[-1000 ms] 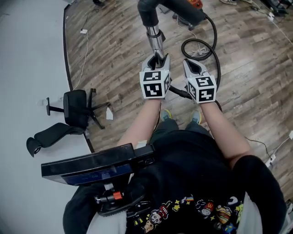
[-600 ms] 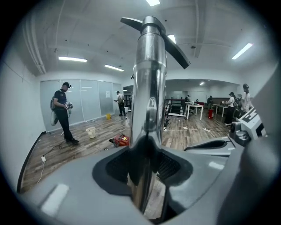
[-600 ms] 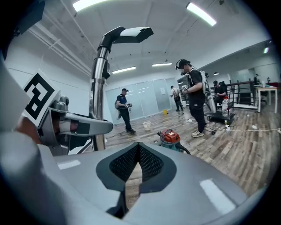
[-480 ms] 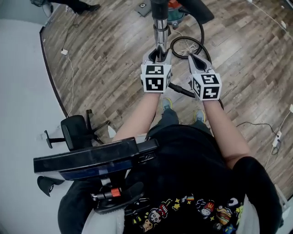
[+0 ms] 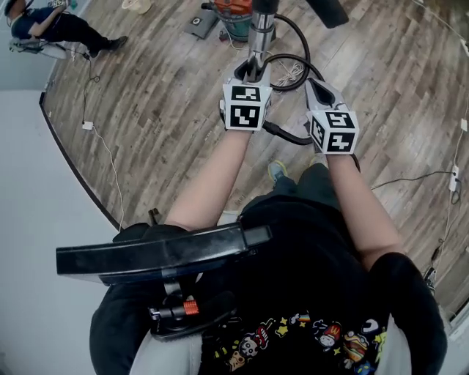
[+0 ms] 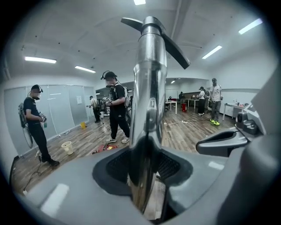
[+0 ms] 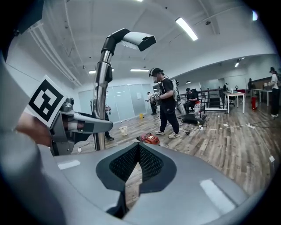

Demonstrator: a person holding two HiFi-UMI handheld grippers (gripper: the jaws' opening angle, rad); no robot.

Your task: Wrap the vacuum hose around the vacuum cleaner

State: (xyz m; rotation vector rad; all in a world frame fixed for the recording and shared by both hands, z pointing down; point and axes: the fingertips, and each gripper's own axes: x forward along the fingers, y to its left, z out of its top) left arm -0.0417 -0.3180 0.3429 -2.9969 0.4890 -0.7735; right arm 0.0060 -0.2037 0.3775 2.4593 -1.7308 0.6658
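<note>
My left gripper is shut on the shiny metal wand of the vacuum, which stands upright between its jaws. The wand rises to a black nozzle head. To the right, my right gripper is shut with nothing between its tips. The black hose loops on the floor beyond both grippers, and another stretch runs under the right one. The orange and teal vacuum cleaner stands at the top edge of the head view.
A coil of white cord lies inside the hose loop. Thin cables trail over the wood floor, with a power strip at right. A person sits at top left; several people stand in the room.
The head view has swung: the fallen office chair has left the picture and the vacuum cleaner has come in at the top. Both grippers keep their hold and spacing, slightly higher in frame.
</note>
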